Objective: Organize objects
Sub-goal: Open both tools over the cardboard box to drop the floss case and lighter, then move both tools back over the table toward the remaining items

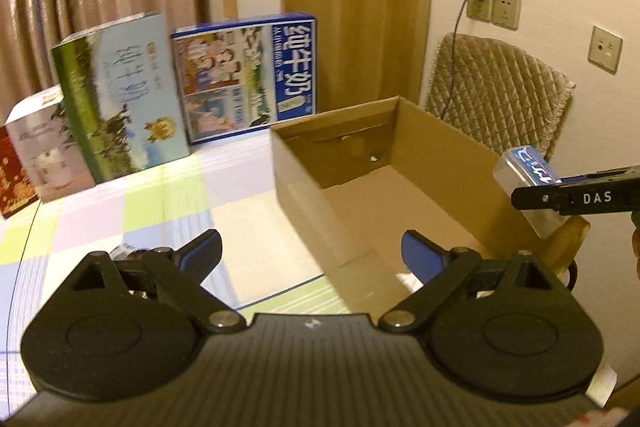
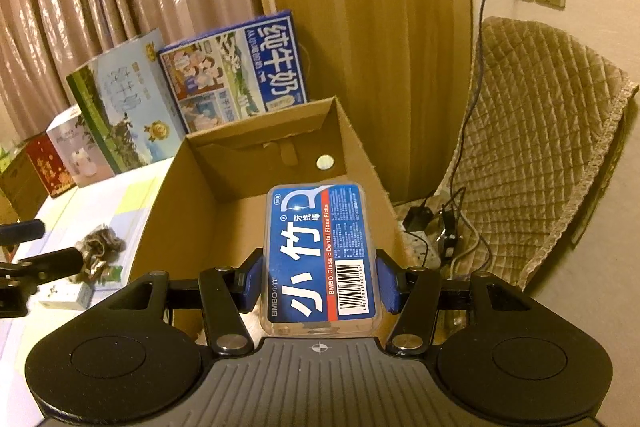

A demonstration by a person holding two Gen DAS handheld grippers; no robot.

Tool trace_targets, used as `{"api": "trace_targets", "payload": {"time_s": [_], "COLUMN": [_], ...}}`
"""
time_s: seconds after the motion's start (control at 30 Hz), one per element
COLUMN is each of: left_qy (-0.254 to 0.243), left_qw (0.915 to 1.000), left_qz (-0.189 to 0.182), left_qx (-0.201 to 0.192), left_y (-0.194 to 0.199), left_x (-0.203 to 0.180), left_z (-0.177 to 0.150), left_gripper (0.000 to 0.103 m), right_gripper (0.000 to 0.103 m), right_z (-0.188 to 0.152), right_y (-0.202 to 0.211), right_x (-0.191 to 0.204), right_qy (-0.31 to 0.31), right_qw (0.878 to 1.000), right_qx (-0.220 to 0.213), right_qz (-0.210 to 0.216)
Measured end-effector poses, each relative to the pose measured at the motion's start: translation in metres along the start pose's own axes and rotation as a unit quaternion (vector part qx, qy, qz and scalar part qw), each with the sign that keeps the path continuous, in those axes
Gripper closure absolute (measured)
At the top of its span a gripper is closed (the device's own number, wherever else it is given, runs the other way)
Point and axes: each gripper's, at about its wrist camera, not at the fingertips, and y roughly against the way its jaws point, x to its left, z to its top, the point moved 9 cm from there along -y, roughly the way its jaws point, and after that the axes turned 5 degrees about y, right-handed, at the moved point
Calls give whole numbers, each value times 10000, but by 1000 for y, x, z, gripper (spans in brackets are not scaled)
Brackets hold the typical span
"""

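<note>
An open brown cardboard box (image 1: 308, 195) stands on the checked table, with nothing visible inside; it also shows in the right wrist view (image 2: 168, 203). My right gripper (image 2: 318, 283) is shut on a clear box of dental floss picks (image 2: 320, 251) with a blue label and holds it over the cardboard box's near end. The same floss box (image 1: 528, 171) and right gripper show at the right of the left wrist view, above the box's right wall. My left gripper (image 1: 312, 251) is open and empty, low over the table by the box's near left corner.
Two milk cartons (image 1: 124, 95) (image 1: 248, 75) and smaller boxes (image 1: 40, 155) stand along the table's back edge. A crumpled packet (image 2: 100, 247) and a small white box (image 2: 66, 297) lie left of the cardboard box. A quilted chair (image 2: 540, 155) and floor cables are to the right.
</note>
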Motion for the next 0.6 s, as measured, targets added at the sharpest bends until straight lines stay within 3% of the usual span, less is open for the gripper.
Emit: {"api": "trace_targets", "payload": {"time_s": [0.17,0.23,0.3,0.6], "left_qy": [166,249,273,550], "left_qw": [9998,9996,9994,9973], "left_qz": [62,83,137,441], "left_qx": [64,118,143,213], "left_y": [6,6,8,28], "left_x": [18,25,32,72], "left_z": [-12,-17,-23,-44], "left_gripper": [9,9,9,9], "right_gripper": [49,35,31,25], "right_z": [-4,-4,-2,6], "right_y": [-17,-22,-17,5], "right_x": [7,5,5,25], "right_qy": [-87,-301,-413,-240], "right_qw": [9999,9994,9990,9991], "right_qx": [70,54,-82,-282], "right_qz": [105,159,180,227]}}
